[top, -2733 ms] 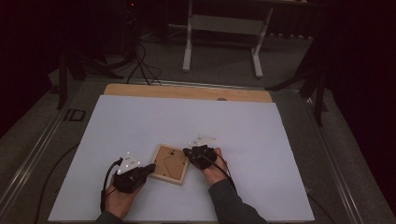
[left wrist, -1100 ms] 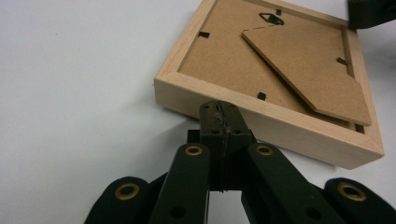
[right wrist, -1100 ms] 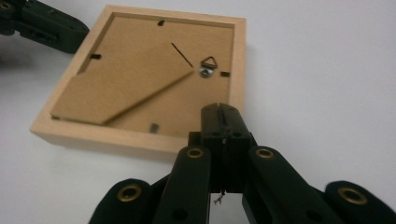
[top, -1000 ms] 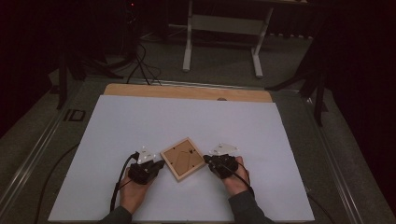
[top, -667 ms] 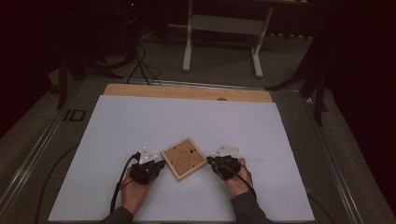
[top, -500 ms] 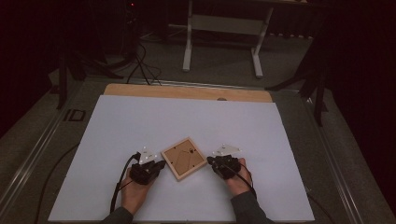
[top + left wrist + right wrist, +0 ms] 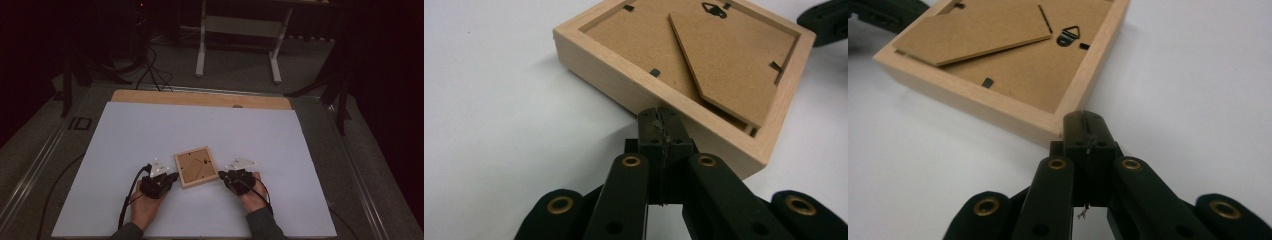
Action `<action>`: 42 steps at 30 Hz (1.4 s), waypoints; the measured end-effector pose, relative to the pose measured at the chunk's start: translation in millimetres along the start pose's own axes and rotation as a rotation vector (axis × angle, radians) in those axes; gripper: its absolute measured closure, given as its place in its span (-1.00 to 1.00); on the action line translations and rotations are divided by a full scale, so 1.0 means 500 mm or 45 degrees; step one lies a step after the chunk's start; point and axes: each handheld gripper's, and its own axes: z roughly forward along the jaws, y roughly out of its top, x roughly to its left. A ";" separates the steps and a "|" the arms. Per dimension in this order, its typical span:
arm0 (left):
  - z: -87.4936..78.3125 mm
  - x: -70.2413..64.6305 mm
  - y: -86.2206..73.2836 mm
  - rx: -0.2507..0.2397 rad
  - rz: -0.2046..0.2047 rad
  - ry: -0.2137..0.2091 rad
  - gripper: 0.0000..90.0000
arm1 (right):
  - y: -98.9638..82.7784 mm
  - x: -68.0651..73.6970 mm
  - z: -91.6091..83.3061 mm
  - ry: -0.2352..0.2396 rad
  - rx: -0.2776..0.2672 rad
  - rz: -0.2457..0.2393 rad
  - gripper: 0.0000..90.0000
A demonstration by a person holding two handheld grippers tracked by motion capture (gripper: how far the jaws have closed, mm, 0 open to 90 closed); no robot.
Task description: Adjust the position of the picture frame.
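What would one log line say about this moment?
left claw: shut, tip at frame side | right claw: shut, tip at frame corner | square light wooden picture frame: face down on white table

The high view is dim with dark surroundings — both gripper views are brighter, evenly lit, soft-shadowed and slightly blurred.

Picture frame (image 7: 634, 87): pale raw wood, matt; brown fibreboard backing (image 7: 664, 40), small metal hanger (image 7: 1068, 36). Table cover (image 7: 150, 130): smooth white, matt.

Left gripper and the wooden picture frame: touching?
Touching. In the left gripper view the shut left gripper has its tips pressed against the side of the picture frame, no gap.
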 end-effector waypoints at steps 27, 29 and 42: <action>0.000 0.024 0.003 -0.020 -0.105 0.000 1.00 | 0.007 0.023 0.006 0.032 -0.011 -0.021 1.00; -0.004 0.026 0.003 -0.017 -0.108 -0.014 1.00 | 0.006 0.024 0.005 0.040 -0.009 -0.020 1.00; -0.040 0.001 -0.015 0.022 -0.077 -0.060 0.99 | -0.002 0.036 -0.008 0.091 0.023 -0.030 1.00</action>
